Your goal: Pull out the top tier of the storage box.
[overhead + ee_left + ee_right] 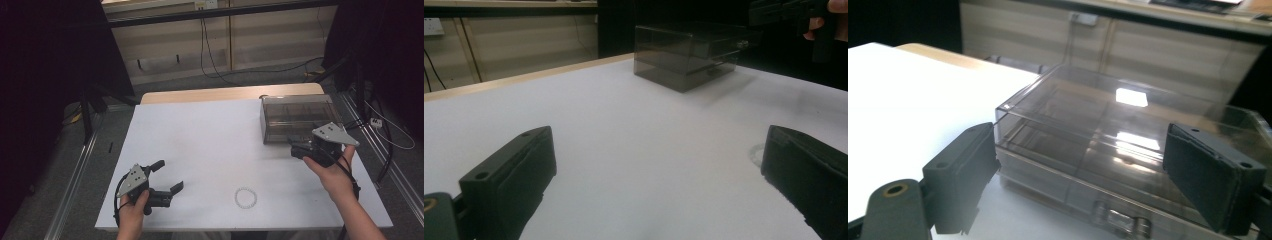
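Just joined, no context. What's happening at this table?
A person holds a claw in each hand at a white table. The right claw is open, up against the near side of a smoky clear plastic box with its lid down, nothing between its jaws. The left claw sits open and empty near the table's front edge. A small white bead bracelet lies untouched between the two hands.
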